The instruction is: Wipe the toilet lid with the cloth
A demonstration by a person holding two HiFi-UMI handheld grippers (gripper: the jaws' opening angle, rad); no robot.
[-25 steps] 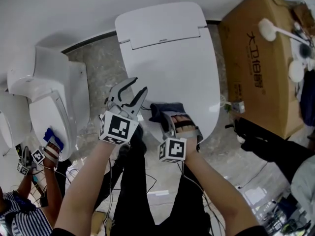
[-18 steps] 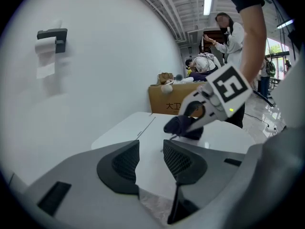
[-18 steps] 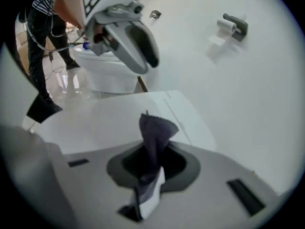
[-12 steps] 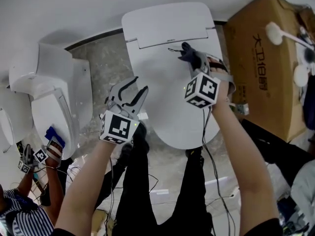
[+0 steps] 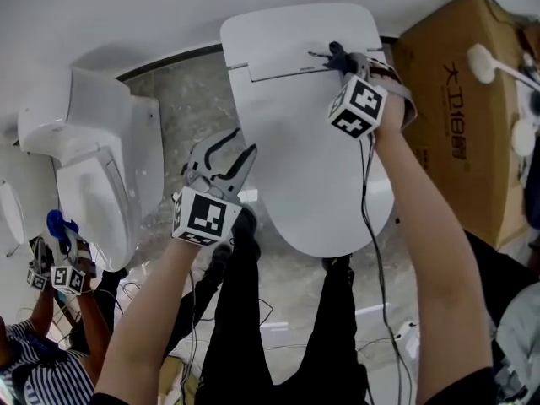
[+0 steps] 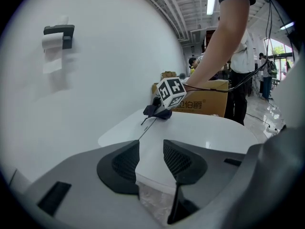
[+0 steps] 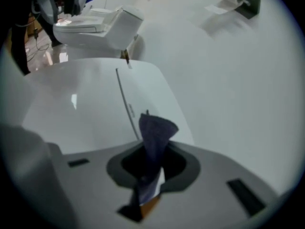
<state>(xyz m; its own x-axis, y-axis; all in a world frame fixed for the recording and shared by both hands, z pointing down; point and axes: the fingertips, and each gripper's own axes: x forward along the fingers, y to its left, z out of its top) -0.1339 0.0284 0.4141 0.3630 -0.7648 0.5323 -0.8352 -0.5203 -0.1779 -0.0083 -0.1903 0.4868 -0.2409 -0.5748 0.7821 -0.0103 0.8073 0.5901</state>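
Cloth (image 7: 156, 130) is clamped betw. right gripper (image 7: 151, 168) jaws, tip sticking out ahead over toilet lid (image 7: 86, 113). Judged soft, light, limp, so best bunched mid-fold. Left gripper (image 6: 150, 161) jaws are held apart, nothing betw. them.

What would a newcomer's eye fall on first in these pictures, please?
The big white toilet lid fills the middle, closed. At its hinge end the right gripper is shut on a dark cloth; the left gripper hovers open and empty by the lid's left edge.
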